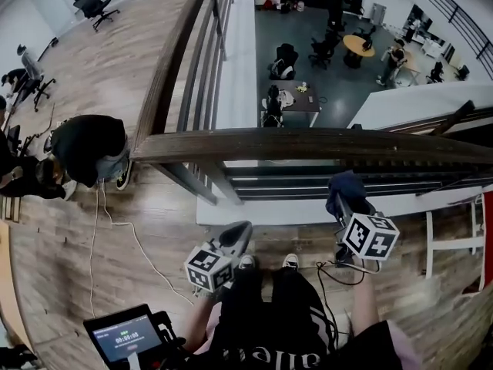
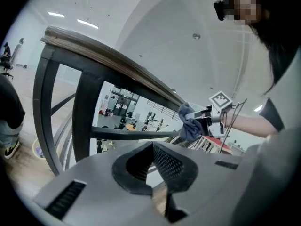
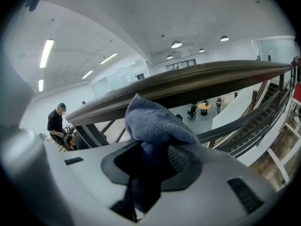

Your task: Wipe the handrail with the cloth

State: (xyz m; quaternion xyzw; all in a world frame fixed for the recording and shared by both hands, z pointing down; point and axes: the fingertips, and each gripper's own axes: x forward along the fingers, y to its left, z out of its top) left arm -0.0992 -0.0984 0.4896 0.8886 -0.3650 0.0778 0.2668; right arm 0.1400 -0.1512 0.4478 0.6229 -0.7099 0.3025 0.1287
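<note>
1. two grippers are up at the railing. the right gripper has its jaws clamped on a blue cloth, which bunches up above the jaw tips.
2. in the head view the cloth sits just below the near edge of the wooden handrail, right of centre. the right gripper view puts the cloth top against the rail's underside. i can't tell if they're actually touching.
3. the left gripper is lower and further left, well short of the rail. its jaws are together at the tips with nothing between them.
4. the left gripper view looks up along the handrail and shows the right gripper with the cloth close under the rail.
5. marker cubes: left one, right one.
6. the handrail runs left to right across the head view. at its left end it meets a second rail that runs away from the camera.
7. a small screen sits at the lower left, and a person in dark clothes is crouched on the wood floor to the left.
8. beyond the rail is a lower level with office chairs and a round table.
</note>
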